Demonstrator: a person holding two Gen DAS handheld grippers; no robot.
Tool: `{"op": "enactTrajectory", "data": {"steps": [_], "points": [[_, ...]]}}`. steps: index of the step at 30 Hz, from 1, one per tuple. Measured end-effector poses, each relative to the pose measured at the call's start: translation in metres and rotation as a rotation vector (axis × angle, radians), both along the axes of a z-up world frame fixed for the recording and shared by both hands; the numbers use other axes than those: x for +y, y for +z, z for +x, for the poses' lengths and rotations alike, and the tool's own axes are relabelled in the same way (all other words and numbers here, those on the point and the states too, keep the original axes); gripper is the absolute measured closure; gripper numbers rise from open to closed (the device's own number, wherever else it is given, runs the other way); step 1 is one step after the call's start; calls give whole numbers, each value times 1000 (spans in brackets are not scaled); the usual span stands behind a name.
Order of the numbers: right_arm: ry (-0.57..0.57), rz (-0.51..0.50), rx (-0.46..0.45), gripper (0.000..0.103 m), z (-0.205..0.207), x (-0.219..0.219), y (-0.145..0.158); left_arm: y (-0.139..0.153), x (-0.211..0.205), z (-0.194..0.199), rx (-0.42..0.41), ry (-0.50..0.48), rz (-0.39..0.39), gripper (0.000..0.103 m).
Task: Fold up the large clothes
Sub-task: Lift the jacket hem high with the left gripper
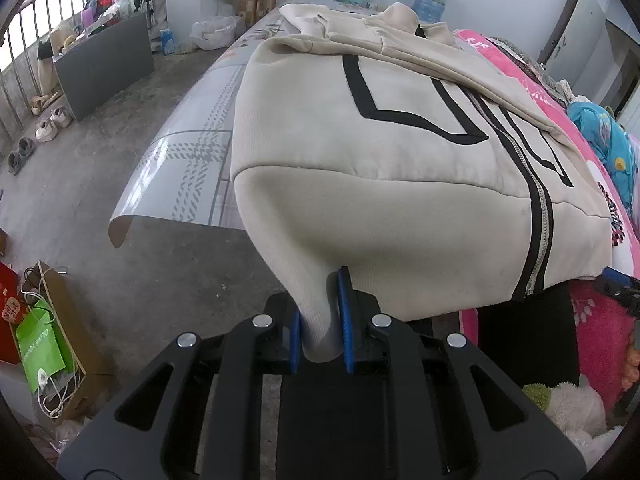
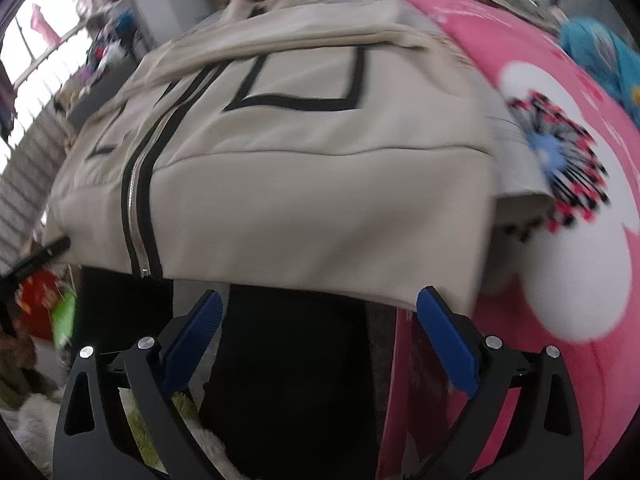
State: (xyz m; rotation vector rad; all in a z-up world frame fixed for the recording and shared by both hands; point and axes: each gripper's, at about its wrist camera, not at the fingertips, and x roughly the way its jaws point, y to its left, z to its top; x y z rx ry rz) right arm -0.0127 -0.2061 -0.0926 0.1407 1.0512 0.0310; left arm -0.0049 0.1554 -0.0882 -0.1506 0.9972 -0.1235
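Blue pads of left claw (image 1: 320, 320) sit closest to the lens, clamped on the bunched ribbed hem corner of the beige zip-up jacket (image 1: 360, 152); fabric rises from the pinch toward 12 o'clock. Likely reason for the hold: pinning one bottom corner taut so the hem can be lifted and folded over.

Right claw (image 2: 318, 334) stands apart, nothing between its fingers; the hem edge hangs just beyond the tips at 12 o'clock, its free corner close to the 1 o'clock finger. Blurred view, so contact cannot be judged. Probably lining up for the matching corner grab.

Farther out, jacket lies front-up, zipper (image 1: 540, 224) shut, one sleeve folded across the chest, spread over a glossy plaid-print sheet (image 1: 192, 152) on the tabletop. Pink blanket (image 2: 560, 280) lies at 3 o'clock in the right view.
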Motion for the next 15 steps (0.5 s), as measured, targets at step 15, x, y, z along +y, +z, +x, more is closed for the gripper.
{"op": "enactTrajectory", "data": {"steps": [15], "points": [[-152,246,-74,19,23,-69,-1,-1,3,1,1,3,-26,88]]}}
